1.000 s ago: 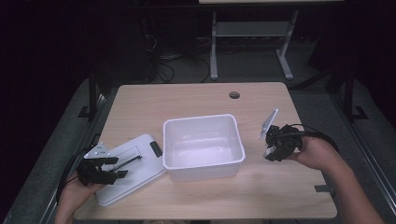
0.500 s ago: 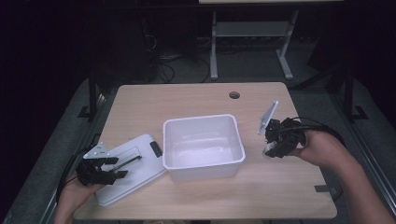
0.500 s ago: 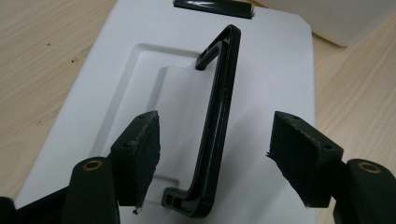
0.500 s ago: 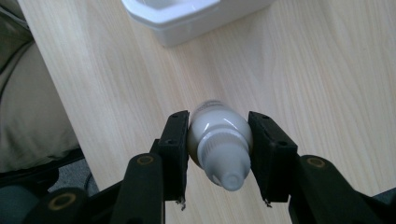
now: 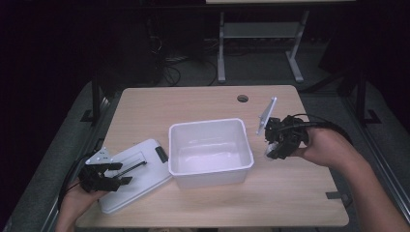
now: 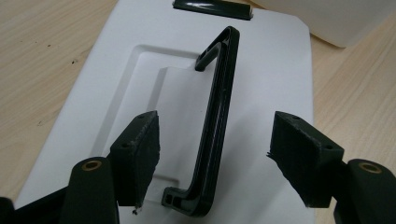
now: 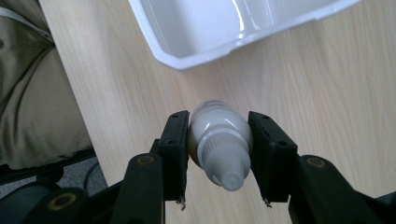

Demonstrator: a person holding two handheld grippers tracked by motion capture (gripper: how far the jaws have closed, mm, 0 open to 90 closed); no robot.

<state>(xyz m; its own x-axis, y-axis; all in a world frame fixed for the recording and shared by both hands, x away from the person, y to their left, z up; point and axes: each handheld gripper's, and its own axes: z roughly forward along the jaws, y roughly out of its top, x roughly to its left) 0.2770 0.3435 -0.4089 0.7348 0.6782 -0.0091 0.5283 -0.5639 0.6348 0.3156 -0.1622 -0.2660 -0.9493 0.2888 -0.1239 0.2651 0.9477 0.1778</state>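
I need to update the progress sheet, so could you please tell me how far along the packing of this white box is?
Done: the lid is off and lies on the table left of the open white box, which looks empty. In hand: the right tool is shut on a small white bottle, held above the table beside the box; the left tool stands open around the lid's black handle. Left, probably: bottle into the box, then lid on.
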